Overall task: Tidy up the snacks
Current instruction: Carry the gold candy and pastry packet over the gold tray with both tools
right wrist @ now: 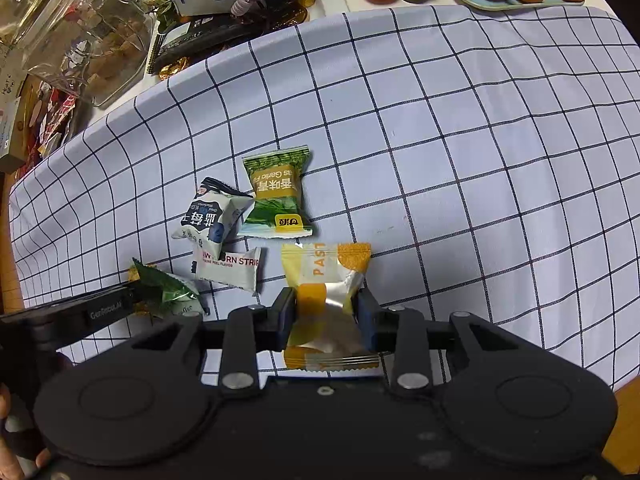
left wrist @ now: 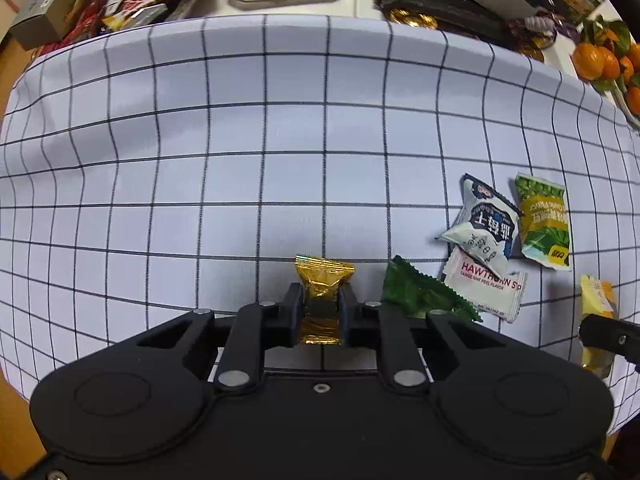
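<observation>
Pinching a gold candy (left wrist: 322, 294) in the left tongs (left wrist: 320, 308) and a yellow pastry packet (right wrist: 326, 304) in the right tongs (right wrist: 326, 316), both closed, the pile (right wrist: 240, 216) lies nearer the right, ahead-left.

The black two-finger left gripper (left wrist: 320, 304) points forward over the cloth, low to the surface, its jaws drawn close together and clamped on the middle of a gold foil-wrapped snack (left wrist: 323, 298), whose ends stick out ahead of and behind the pads. The black two-finger right gripper (right wrist: 326, 316) is likewise held low and level, jaws set somewhat wider and pressed against both sides of a yellow and silver pastry packet (right wrist: 326, 304). In the right wrist view the left gripper's finger reaches in from the left edge, so the two grippers sit near each other, side by side.
</observation>
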{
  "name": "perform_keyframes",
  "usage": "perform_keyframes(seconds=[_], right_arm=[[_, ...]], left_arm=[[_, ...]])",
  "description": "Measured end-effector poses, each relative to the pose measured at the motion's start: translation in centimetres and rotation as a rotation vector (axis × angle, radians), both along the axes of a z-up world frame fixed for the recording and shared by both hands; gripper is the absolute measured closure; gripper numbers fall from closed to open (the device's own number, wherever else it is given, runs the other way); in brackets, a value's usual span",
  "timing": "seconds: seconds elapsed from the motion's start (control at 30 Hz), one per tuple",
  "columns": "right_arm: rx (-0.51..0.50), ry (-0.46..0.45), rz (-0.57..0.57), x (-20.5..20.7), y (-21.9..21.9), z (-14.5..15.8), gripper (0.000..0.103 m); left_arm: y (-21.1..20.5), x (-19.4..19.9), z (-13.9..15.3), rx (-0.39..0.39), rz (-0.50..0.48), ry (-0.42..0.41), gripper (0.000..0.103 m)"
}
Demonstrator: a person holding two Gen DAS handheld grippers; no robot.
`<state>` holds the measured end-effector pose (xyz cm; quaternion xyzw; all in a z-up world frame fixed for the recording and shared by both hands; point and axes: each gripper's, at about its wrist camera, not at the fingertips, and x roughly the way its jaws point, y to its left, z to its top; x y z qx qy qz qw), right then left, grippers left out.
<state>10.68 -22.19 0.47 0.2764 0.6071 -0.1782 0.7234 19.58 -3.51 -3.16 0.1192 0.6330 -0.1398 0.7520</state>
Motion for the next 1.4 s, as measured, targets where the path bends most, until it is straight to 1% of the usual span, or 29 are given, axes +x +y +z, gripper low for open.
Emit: perform_keyframes(seconds=[0.23,0.3,0.37,0.43,0.53,0.63,0.73,0.83,0.9,1.0,1.1,1.3,1.4], right_arm=[[-0.042,-0.030,0.001,-0.4,0.2,1.1,0.068],[-0.060,-0.045,0.000,-0.8,0.2,1.5,0.068],[-0.088,-0.067,0.004,-1.2,0.3,2.0,0.068],[-0.119,-0.091,0.016,-1.8,0.5,2.7,0.068],[-0.159,-0.129,0.030,-2.8,0.9,3.6,0.068],[-0.171,-0.156,0.033,-3.9,1.3,4.4,0.068],[-0.189,-0.205,0.042,-5.4,2.0,5.6,0.068],[-0.227,-0.252,0.041,-7.6,2.8,6.4,0.068],[-0.223,-0.280,0.042,-9.3,3.4,6.7,0.068],[-0.193,-0.316,0.033,-12.0,4.1,6.6,0.068],[-0.190,-0.339,0.021,-14.5,5.1,6.2,0.068],[-0.219,-0.351,0.041,-18.6,7.6,5.2,0.068],[-0.205,-0.336,0.053,-20.3,8.9,4.2,0.068]], left_arm=[[1.8,-1.0,3.1,-0.024,0.058,-0.037,0.079],[1.9,-2.2,4.2,-0.028,0.045,-0.047,0.079],[1.8,-3.5,5.1,-0.023,0.011,-0.057,0.079],[1.8,-4.9,5.8,-0.013,-0.020,-0.083,0.079],[1.3,-6.8,6.0,0.002,-0.042,-0.118,0.079],[1.7,-8.8,6.2,-0.028,-0.056,-0.102,0.079],[1.9,-11.0,6.1,-0.051,-0.072,-0.090,0.079],[2.1,-13.2,6.2,-0.043,-0.079,-0.117,0.079],[2.5,-14.6,6.6,-0.049,-0.086,-0.143,0.079],[3.1,-16.4,6.9,-0.083,-0.091,-0.160,0.079],[3.7,-17.9,6.5,-0.112,-0.095,-0.150,0.079],[4.5,-20.3,4.8,-0.115,-0.107,-0.106,0.079],[5.1,-21.1,4.0,-0.117,-0.097,-0.078,0.079]])
